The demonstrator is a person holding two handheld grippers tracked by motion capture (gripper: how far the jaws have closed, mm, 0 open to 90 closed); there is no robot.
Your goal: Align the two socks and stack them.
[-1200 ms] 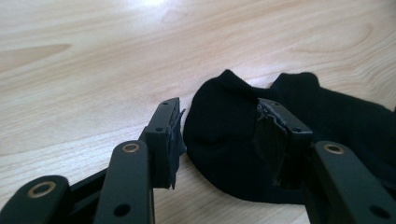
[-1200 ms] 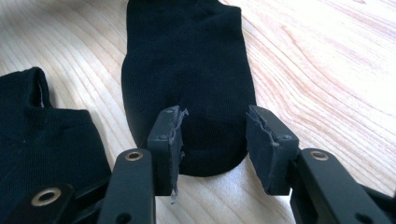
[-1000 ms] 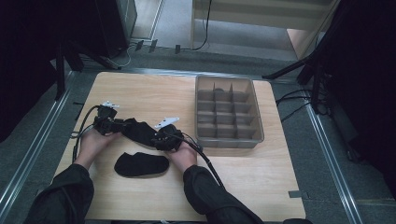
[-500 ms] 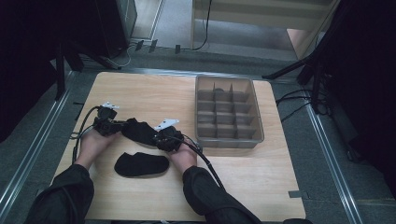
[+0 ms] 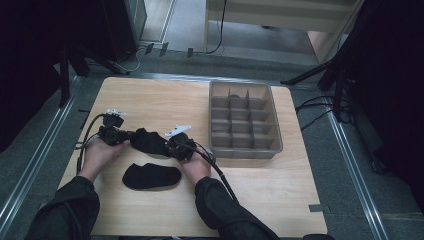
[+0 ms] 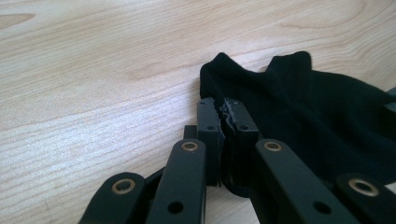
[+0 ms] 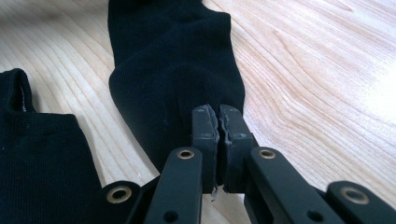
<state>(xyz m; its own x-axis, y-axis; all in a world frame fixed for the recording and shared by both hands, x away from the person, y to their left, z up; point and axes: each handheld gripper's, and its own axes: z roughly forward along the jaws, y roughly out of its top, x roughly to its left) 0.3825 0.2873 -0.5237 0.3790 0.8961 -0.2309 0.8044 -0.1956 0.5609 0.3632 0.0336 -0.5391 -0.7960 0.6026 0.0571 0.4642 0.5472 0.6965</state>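
1. Desk point(image 5: 150, 97): pale wood-grain top, smooth with a slight sheen, rounded corners.
2. Held sock point(image 5: 148, 141): black fine-knit fabric, soft and limp, stretched between the two tools on the near-left part of the desk. Second sock point(image 5: 151, 176): same black knit, lies flat on the desk just in front of the held one, apart from it.
3. Organiser tray point(image 5: 274, 146): grey plastic, rectangular, split into a grid of small compartments; sits on the right half of the desk, just beside the right tool.
4. Left hand-held gripper point(image 6: 224, 112): jaws have just been closing; now clenched on an edge of the held sock, fabric pinched between the serrated black pads.
5. Right hand-held gripper point(image 7: 219, 119): jaws have just been closing; now clamped on the opposite end of the held sock, the knit puckered at the pads.
6. View notes: the gripper views resolve the knit texture and the pinch at each end. The right gripper view also catches the second sock's cuff. The high view gives the layout: both hands, trailing cables, tray, and grey floor around the desk.
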